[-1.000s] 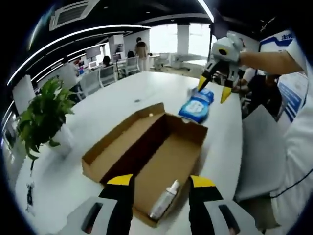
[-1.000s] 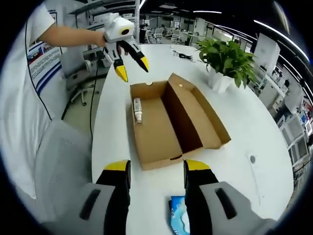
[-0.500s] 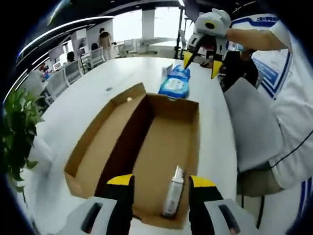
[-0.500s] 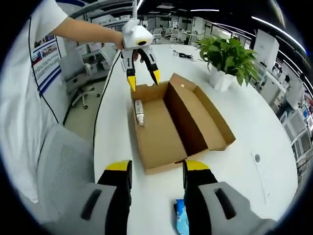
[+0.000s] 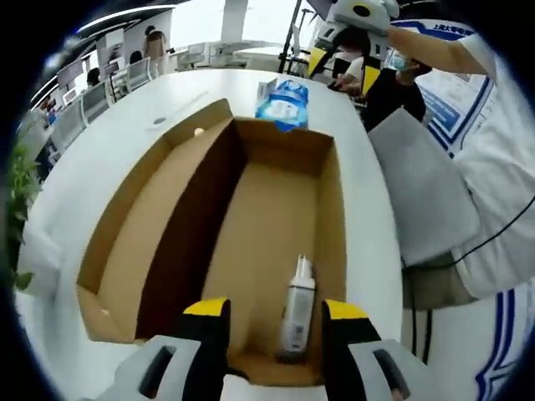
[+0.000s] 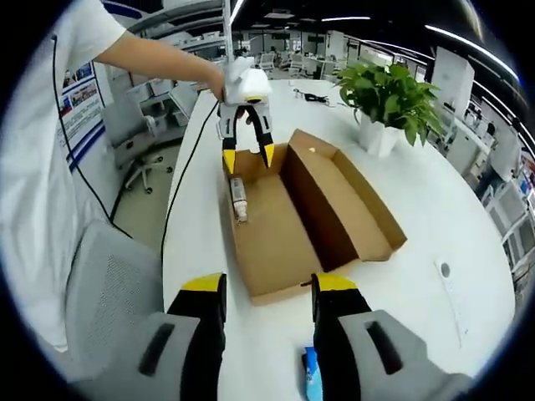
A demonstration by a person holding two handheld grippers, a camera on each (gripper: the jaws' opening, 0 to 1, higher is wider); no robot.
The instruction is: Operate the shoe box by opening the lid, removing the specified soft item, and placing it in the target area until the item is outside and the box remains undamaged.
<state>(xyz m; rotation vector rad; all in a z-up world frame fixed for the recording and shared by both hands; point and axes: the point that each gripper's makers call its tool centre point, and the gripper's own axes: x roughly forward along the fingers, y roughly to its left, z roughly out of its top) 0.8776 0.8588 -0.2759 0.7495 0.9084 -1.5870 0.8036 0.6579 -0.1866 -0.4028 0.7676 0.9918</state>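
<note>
**Soft pack out, box open**

The blue soft pack (image 5: 282, 104) lies on the white table (image 6: 418, 259) beyond the open shoe box (image 5: 251, 251). Left gripper (image 6: 247, 154) hovers spread over a small bottle (image 5: 297, 305); right gripper (image 5: 343, 71) stands released, empty.

Spray bottle (image 5: 297, 308) label blurred, lower end hidden behind own jaws in left gripper view. Blue wipes pack (image 6: 313, 378) mostly hidden by a jaw in right gripper view; print on it (image 5: 282, 104) unreadable. Potted plant (image 5: 21, 188) cut off at edge. Wall poster (image 5: 449, 98) text too small.
</note>
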